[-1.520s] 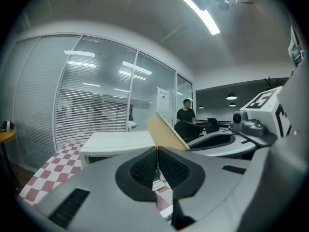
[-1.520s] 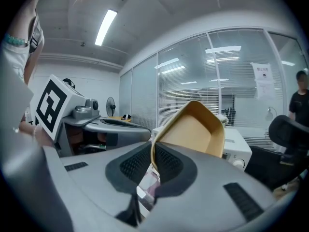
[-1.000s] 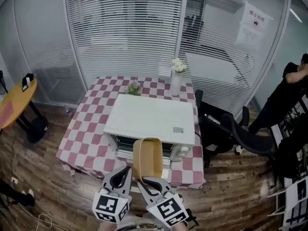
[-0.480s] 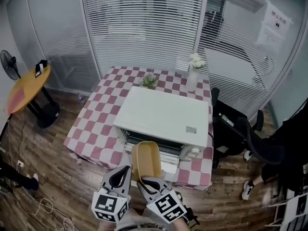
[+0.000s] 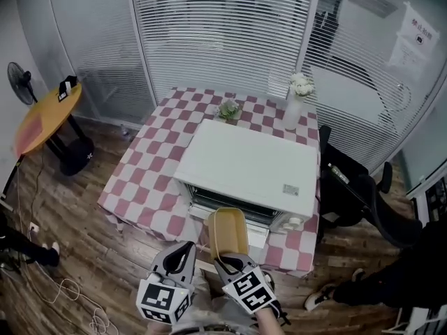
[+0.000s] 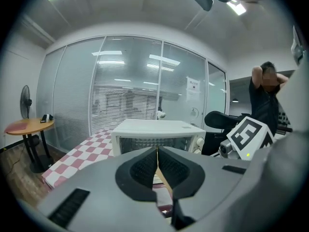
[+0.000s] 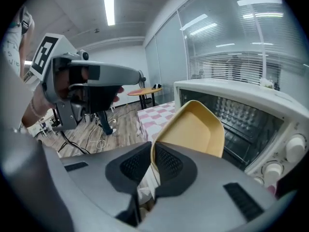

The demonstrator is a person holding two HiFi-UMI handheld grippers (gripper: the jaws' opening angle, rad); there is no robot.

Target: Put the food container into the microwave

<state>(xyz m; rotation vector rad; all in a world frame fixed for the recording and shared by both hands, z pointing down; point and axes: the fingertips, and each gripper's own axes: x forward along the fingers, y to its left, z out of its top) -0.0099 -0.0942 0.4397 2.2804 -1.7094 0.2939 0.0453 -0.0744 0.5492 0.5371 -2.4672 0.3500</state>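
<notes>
My right gripper [image 5: 227,262] is shut on the near rim of a yellow food container [image 5: 229,232], which tilts up and away from me. In the right gripper view the container [image 7: 195,129] rises from between the pads [image 7: 166,163] just in front of the open cavity of the white microwave [image 7: 241,115]. The microwave [image 5: 251,166] stands on a red-and-white checked table [image 5: 147,180]. To the container's left my left gripper [image 5: 183,257] hangs apart from it. Its pads [image 6: 145,166] meet with nothing in them, and it points at the microwave [image 6: 154,129].
A vase of white flowers [image 5: 297,100] and a small plant [image 5: 229,109] stand behind the microwave. A black office chair [image 5: 356,194] is at the table's right. A round orange table [image 5: 45,117] and a fan [image 5: 21,82] stand at the left. Cables [image 5: 77,299] lie on the wood floor.
The right gripper has come down with the container, whose far end now sits lower against the microwave's front. The view has swung left; the person at the right edge has slid out.
</notes>
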